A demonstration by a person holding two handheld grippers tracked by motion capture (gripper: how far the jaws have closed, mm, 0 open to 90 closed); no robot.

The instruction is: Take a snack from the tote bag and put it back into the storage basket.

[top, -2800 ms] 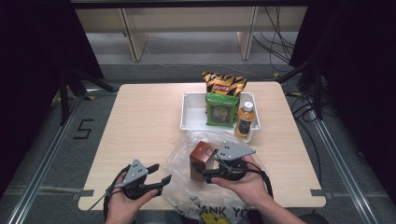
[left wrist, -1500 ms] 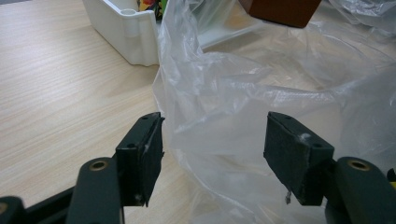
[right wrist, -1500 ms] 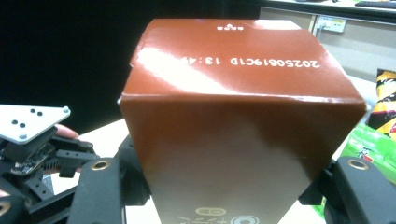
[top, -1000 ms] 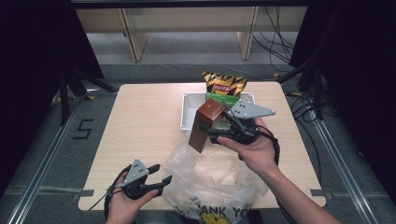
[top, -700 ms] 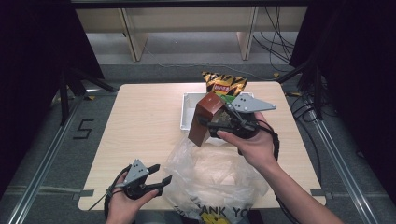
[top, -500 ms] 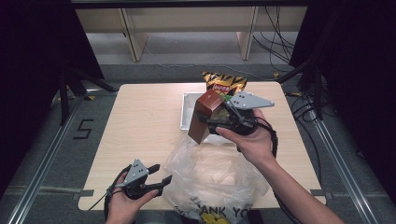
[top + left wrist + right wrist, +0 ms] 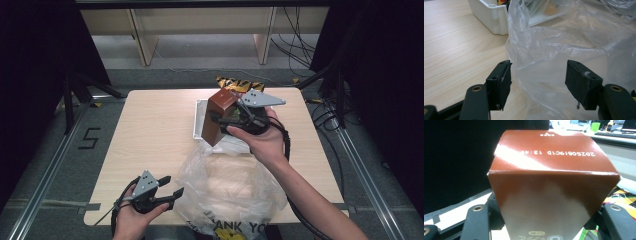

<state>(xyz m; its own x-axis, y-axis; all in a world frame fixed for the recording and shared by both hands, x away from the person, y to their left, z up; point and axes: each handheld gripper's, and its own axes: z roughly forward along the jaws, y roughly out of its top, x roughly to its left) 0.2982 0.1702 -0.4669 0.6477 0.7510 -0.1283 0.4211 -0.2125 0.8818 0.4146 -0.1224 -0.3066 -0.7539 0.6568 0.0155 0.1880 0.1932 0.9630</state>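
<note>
A brown carton [image 7: 218, 116] hangs in the air over the near edge of the white bin [image 7: 199, 116], with my right gripper [image 7: 231, 120] shut on it. In the right gripper view the brown carton [image 7: 552, 192] is wedged between the two jaws, its printed end facing the camera. A clear plastic bag [image 7: 230, 189] lies crumpled on the table in front of the bin. My left gripper [image 7: 169, 190] rests open at the table's near left edge, just left of the bag. The left gripper [image 7: 537, 80] has the plastic bag [image 7: 554, 52] bulging between its spread jaws, untouched.
A yellow-and-black snack bag [image 7: 240, 84] stands at the far end of the bin. The white bin's corner [image 7: 490, 15] sits ahead of the left gripper. Bare wooden tabletop [image 7: 150, 135] spreads to the left. Dark curtains and floor rails surround the table.
My right gripper lifted the brown carton from beside the bag and carried it away from me to above the bin, tilting it. The left gripper stayed put.
</note>
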